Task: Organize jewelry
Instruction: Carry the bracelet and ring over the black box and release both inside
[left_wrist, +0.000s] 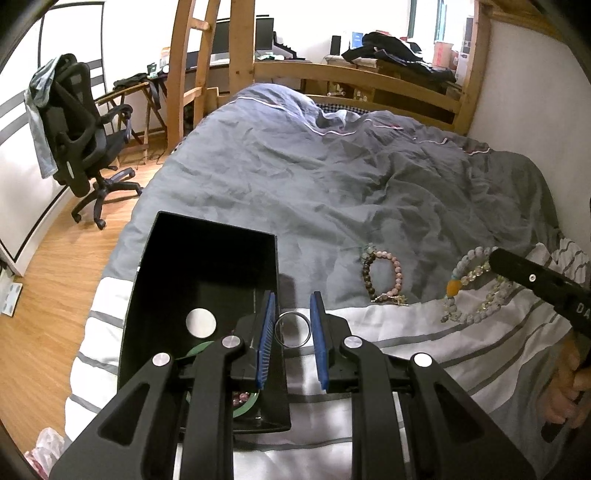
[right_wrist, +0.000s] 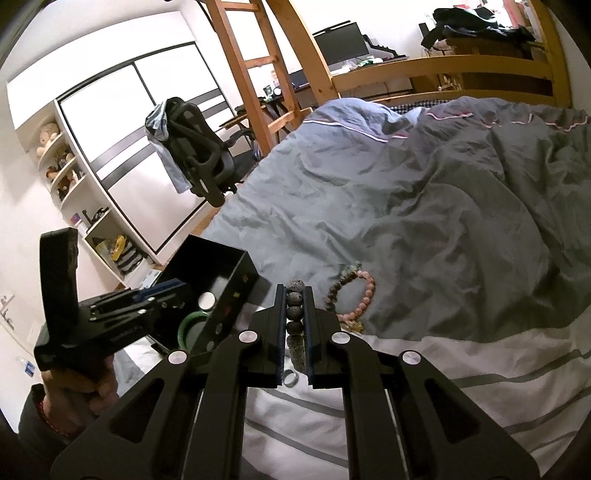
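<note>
An open black box (left_wrist: 207, 266) sits on the bed with a green bangle (left_wrist: 245, 404) inside; it also shows in the right wrist view (right_wrist: 221, 277). My left gripper (left_wrist: 293, 328) is open, its blue pads (left_wrist: 266, 332) on either side of a silver ring (left_wrist: 292, 329) lying on the sheet just right of the box. My right gripper (right_wrist: 295, 317) is shut on a dark lava-bead bracelet (right_wrist: 295, 306) and holds it above the sheet. A pink and brown bead bracelet (left_wrist: 382, 277) and pale bead bracelets (left_wrist: 469, 288) lie to the right.
A rumpled grey duvet (left_wrist: 332, 177) covers the far bed, over a white striped sheet (left_wrist: 443, 343). An office chair (left_wrist: 81, 136) stands on the wood floor at left. The wooden bunk frame (left_wrist: 369, 79) and a cluttered desk are behind.
</note>
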